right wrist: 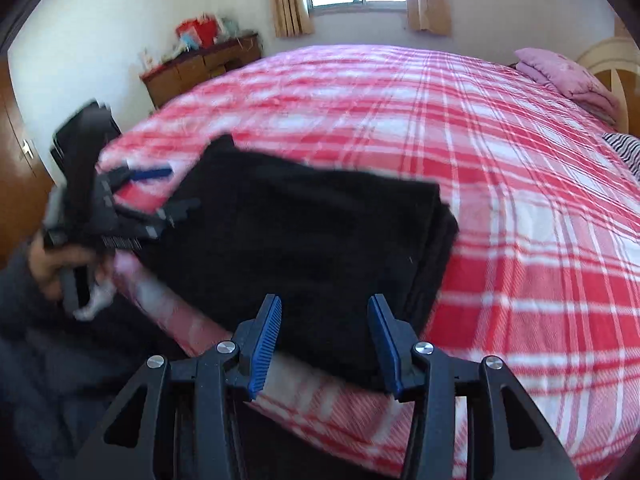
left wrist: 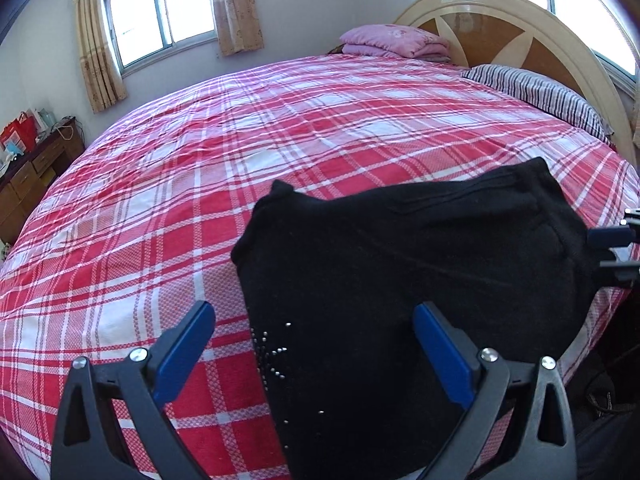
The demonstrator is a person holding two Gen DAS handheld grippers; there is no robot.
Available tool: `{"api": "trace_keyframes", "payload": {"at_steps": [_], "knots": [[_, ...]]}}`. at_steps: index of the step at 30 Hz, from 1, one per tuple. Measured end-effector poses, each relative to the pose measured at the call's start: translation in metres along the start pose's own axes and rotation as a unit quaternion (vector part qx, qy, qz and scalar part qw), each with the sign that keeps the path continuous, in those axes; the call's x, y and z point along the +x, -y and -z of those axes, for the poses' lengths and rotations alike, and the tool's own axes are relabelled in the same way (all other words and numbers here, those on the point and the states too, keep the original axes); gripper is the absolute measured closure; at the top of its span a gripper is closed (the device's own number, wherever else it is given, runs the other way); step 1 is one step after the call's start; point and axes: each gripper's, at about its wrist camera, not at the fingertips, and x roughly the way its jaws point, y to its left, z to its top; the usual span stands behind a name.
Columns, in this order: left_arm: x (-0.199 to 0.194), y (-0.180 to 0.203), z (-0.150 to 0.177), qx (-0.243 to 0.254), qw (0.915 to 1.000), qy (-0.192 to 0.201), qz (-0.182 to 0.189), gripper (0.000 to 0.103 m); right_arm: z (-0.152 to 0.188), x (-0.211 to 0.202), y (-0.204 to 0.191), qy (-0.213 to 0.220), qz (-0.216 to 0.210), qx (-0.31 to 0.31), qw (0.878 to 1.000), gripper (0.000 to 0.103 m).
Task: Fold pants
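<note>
The black pants [left wrist: 400, 264] lie folded into a thick pad on the near edge of the red plaid bed [left wrist: 200, 184]. Small studs show on the near part. My left gripper [left wrist: 314, 320] is open, its blue pads wide apart over the pants' near left corner, holding nothing. My right gripper [right wrist: 324, 312] is open and empty just above the near edge of the folded pants [right wrist: 304, 232]. It shows at the right edge of the left wrist view [left wrist: 616, 252]. The left gripper shows blurred at the left of the right wrist view [right wrist: 160, 192].
A pink folded blanket [left wrist: 394, 40] and a striped pillow [left wrist: 540, 92] lie by the headboard [left wrist: 500, 20]. A wooden desk [left wrist: 32, 172] with clutter stands against the wall beyond the bed. The bed's edge [right wrist: 320, 404] drops off just below my grippers.
</note>
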Motion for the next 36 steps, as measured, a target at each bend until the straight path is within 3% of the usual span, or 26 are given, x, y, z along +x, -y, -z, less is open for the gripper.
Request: {"api": "trace_keyframes", "payload": {"at_steps": [7,10,13,15,19,22,27,32,36], "knots": [[0.007,0.0,0.004,-0.004,0.9999,-0.008,0.01,0.0,0.007,0.006,0.013,-0.005,-0.019,0.011,1.0,0.055],[0.002,-0.007,0.001,0.002,1.0,0.0,-0.006,0.0,0.006,0.004,0.011,0.001,-0.019,0.005,1.0,0.055],[-0.002,-0.022,-0.002,-0.019,0.9997,0.01,-0.012,0.0,0.0,-0.007,0.023,0.021,-0.05,0.049,0.997,0.055],[0.0,-0.03,0.0,-0.033,0.9993,0.009,-0.01,0.0,-0.005,-0.012,0.035,0.036,-0.043,0.084,0.995,0.055],[0.007,-0.037,0.003,-0.059,0.9982,0.001,0.007,0.0,-0.01,-0.004,0.059,0.039,-0.031,0.144,0.988,0.051],[0.009,-0.038,0.004,-0.067,0.9976,0.0,0.015,0.0,-0.01,0.009,0.071,0.026,-0.045,0.185,0.981,0.05],[0.015,-0.039,0.004,-0.085,0.9957,-0.004,0.038,0.0,-0.008,0.028,0.08,0.01,-0.062,0.213,0.975,0.049],[0.03,-0.045,0.005,-0.119,0.988,-0.018,0.097,0.0,-0.013,0.035,0.085,0.015,-0.07,0.224,0.972,0.048],[0.033,-0.045,0.001,-0.111,0.9872,-0.022,0.111,0.0,-0.01,0.038,0.09,0.019,-0.083,0.231,0.969,0.048]]}}
